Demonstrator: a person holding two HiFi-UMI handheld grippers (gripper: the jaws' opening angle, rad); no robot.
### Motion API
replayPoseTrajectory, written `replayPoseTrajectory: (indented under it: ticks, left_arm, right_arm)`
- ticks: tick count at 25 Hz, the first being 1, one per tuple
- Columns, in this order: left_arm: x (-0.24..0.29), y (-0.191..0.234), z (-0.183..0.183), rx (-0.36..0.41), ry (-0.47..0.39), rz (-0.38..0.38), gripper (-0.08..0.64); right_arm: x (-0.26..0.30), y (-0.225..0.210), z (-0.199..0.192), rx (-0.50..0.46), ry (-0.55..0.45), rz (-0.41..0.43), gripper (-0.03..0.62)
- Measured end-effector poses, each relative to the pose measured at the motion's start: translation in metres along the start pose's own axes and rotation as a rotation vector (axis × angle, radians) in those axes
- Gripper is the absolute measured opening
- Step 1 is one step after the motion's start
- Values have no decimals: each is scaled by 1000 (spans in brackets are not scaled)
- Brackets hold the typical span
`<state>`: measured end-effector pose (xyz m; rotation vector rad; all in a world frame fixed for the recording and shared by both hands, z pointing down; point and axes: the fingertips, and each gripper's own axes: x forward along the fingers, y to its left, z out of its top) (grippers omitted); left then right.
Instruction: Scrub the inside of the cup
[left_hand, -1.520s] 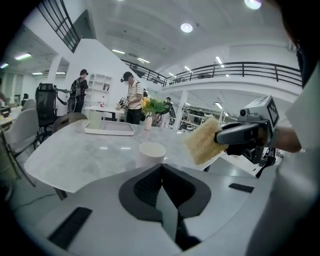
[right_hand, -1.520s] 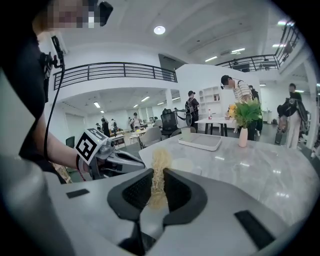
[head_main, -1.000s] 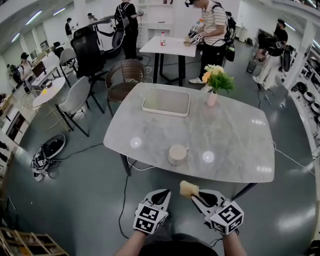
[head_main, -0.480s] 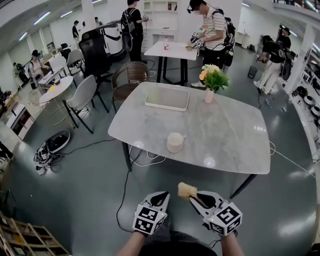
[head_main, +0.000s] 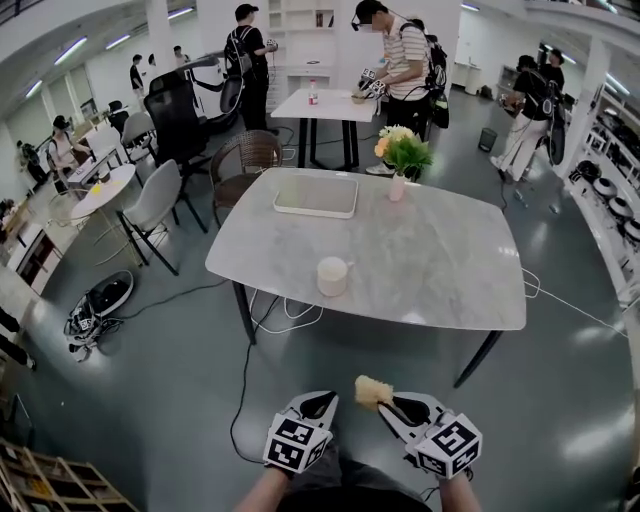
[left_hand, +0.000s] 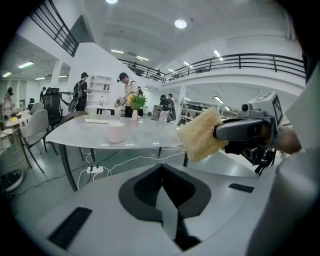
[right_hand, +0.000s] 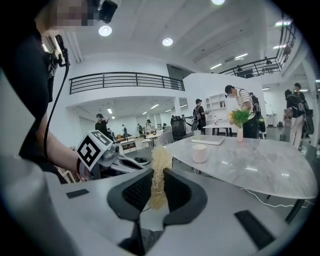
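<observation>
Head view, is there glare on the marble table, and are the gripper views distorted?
Head view: only faint glare on the table, stronger sheen on the floor. Left gripper view: fisheye bending, dark corners, sponge sharp. Right gripper view: same distortion and dark corners.

- A pale cup (head_main: 332, 276) stands upright on a grey marble worktop (head_main: 450, 270), close to its near edge.
- Beyond the cup, well apart from it, lies a shallow white tray (head_main: 316, 196).
- Beyond the cup and to its right stands a vase of flowers (head_main: 400, 160).
- On the near side of the cup, off the worktop and over the floor (head_main: 150, 380), the left gripper (head_main: 320, 401) has its jaws together.
- Just right of it, the right gripper (head_main: 385, 406) grips a yellow sponge (head_main: 371, 391).
- White cables (head_main: 285, 312) trail on the floor below the cup.
</observation>
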<state>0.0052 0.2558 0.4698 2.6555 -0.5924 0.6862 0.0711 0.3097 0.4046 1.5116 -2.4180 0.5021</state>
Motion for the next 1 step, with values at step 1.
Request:
replayPoseTrajectory:
  ticks: [1]
  left_arm:
    - [0,-5,3,4,1,-4,14]
  right_arm:
    - [-5,-1,0,5,0,-4,61]
